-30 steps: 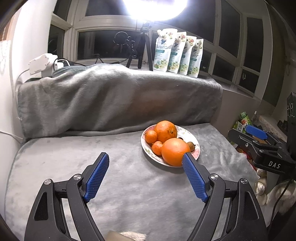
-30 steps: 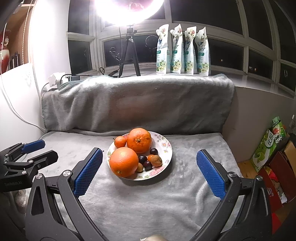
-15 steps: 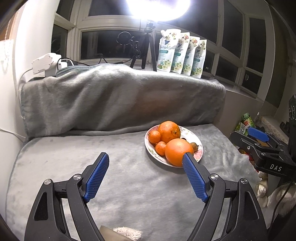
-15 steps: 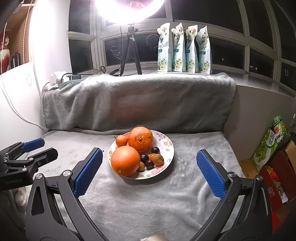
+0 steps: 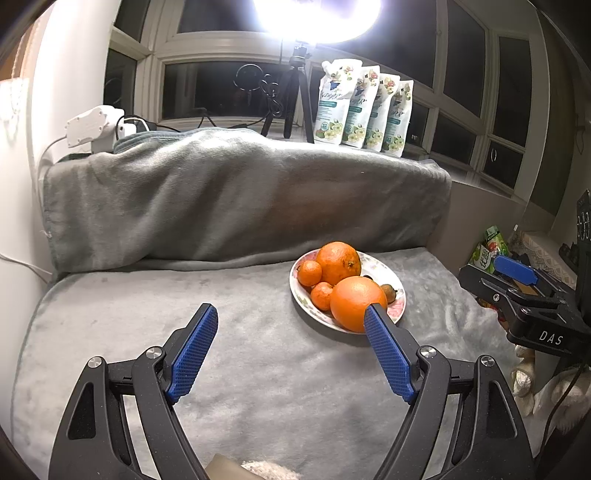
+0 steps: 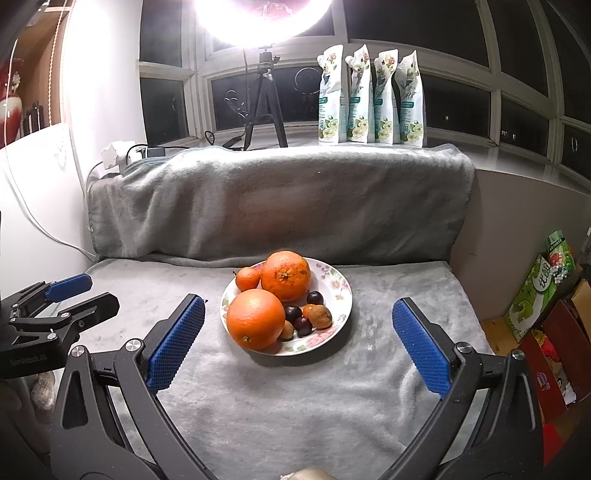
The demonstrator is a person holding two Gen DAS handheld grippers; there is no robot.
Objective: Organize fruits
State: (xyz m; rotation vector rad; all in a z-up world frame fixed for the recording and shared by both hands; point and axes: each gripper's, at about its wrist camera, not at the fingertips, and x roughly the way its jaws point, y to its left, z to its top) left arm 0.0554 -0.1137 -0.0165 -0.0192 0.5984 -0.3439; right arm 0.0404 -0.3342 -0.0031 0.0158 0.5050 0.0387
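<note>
Left gripper [image 5: 290,319]: its two blue fingers stand wide apart and hold nothing; it hangs above the grey blanket [image 5: 258,362].
Right gripper [image 6: 297,314]: its fingers are also spread wide, with nothing between them; it is over the same blanket, and the plate sits just ahead in the gap.
Plate [image 6: 338,284]: white with a flower pattern, lying flat on the blanket. From the right gripper it is straight ahead, in the middle. From the left gripper it is ahead and to the right, and the tip of that gripper's right finger overlaps its near edge in the view.
Big oranges: one orange [image 6: 255,319] is at the near left side of the plate, the other big orange [image 6: 286,275] is behind it, at the far side; whether they touch I cannot tell.
Small oranges: one small orange [image 6: 247,278] is at the far left rim, touching the far big orange. In the left view a second small one [image 5: 321,295] shows beside the near big orange.
Dark fruits [image 6: 299,319]: three small dark round fruits lie to the right of the near orange, together with two small brown fruits [image 6: 319,315].
Behind the plate: the blanket rises over a ledge; on the sill above stand four pouches [image 6: 371,96] in a row, and a tripod [image 6: 264,107] under a very bright lamp [image 6: 264,18].
Right of the right gripper: boxes [image 6: 546,299] on the floor, well apart from the plate.
</note>
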